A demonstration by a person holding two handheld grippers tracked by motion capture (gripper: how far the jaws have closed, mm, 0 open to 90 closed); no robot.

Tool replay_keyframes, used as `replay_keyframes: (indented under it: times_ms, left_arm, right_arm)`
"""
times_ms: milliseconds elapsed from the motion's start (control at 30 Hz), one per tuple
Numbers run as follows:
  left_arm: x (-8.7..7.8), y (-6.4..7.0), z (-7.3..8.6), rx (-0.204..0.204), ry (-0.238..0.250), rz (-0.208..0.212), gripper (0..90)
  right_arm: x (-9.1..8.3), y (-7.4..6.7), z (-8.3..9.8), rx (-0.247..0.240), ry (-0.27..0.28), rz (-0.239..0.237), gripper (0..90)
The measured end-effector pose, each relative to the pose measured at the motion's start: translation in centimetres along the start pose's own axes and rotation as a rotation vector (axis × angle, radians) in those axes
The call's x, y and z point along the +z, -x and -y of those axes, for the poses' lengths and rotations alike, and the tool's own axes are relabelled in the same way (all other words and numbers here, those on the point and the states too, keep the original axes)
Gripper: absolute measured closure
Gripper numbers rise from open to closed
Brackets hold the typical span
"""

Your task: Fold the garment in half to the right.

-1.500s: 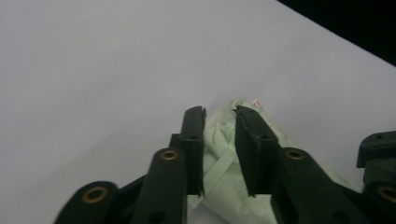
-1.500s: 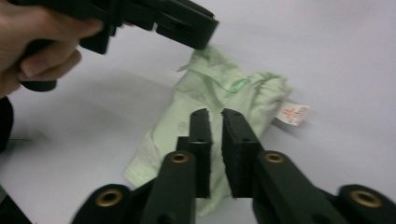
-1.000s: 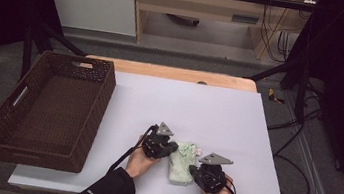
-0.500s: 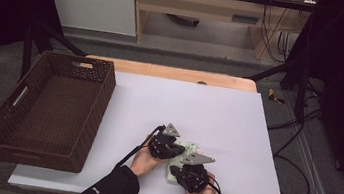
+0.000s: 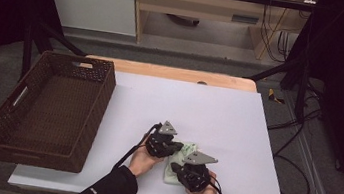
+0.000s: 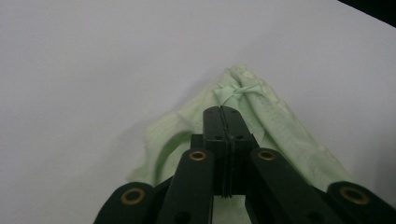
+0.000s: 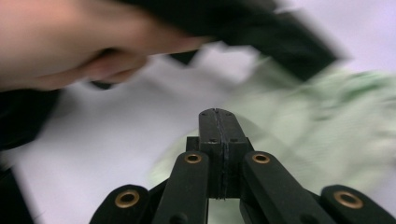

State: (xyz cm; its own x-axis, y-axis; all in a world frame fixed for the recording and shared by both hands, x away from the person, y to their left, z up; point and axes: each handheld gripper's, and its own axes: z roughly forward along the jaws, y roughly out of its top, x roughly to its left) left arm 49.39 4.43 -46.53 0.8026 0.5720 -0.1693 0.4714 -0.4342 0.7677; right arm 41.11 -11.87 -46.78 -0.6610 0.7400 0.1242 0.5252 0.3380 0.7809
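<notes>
A crumpled pale green cloth lies on the white table near its front edge. My left gripper reaches in from the left over the cloth's far end. In the left gripper view its jaws are shut pad to pad above the cloth, just short of a pinched wrinkle. My right gripper sits over the cloth's near part, its jaws shut as well, with the blurred cloth below and to their right. No cloth shows between either pair of pads.
A dark brown wicker basket stands empty on the table's left side. The white table top stretches beyond the grippers. In the right gripper view the person's left hand is close at upper left.
The right gripper has moved left, from the cloth's right edge to over the cloth, close beside the left gripper. The left gripper has hardly shifted.
</notes>
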Motion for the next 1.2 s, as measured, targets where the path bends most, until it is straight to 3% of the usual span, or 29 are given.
replay_keyframes:
  times_ms: [100,267,367,500,567,633,733,900,967,1100,1200]
  left_arm:
    - [0.4,-0.2,0.4,0.006,-0.032,-0.029,89.3]
    - [1.3,-0.2,0.5,0.029,-0.039,-0.059,89.4]
    - [1.3,-0.1,0.5,0.056,-0.041,-0.075,89.4]
    - [1.2,-0.3,0.5,0.021,-0.033,-0.069,89.3]
    - [0.8,-0.3,0.6,0.014,-0.011,-0.061,88.1]
    - [0.1,-0.4,0.5,-0.006,0.022,-0.043,81.6]
    - [-1.3,-0.4,0.5,-0.012,0.062,-0.035,64.5]
    - [-2.9,-0.7,0.8,-0.04,0.086,0.013,33.8]
    - [-3.2,-0.8,1.1,-0.049,0.08,0.007,24.6]
    - [-3.8,-0.8,1.8,-0.068,0.082,-0.012,11.0]
    - [-3.9,-0.7,2.2,-0.068,0.078,-0.023,6.4]
  right_arm:
    - [0.5,1.0,0.0,0.017,-0.015,0.032,90.0]
    - [1.0,1.4,0.4,-0.02,-0.063,0.087,90.0]
    - [0.6,1.6,0.6,-0.021,-0.066,0.097,90.0]
    - [0.2,1.7,0.7,-0.009,-0.064,0.098,90.0]
    - [-0.2,1.9,0.7,0.0,-0.038,0.065,90.0]
    - [-1.1,2.1,0.6,0.017,0.005,0.046,85.2]
    - [-2.7,2.8,0.5,0.037,0.067,0.038,75.7]
    - [-4.5,4.4,1.1,0.085,0.123,0.044,48.5]
    - [-4.9,5.0,1.4,0.105,0.14,0.052,35.5]
    - [-5.3,5.5,1.8,0.127,0.168,0.057,20.0]
    - [-5.3,5.6,2.0,0.127,0.161,0.072,13.9]
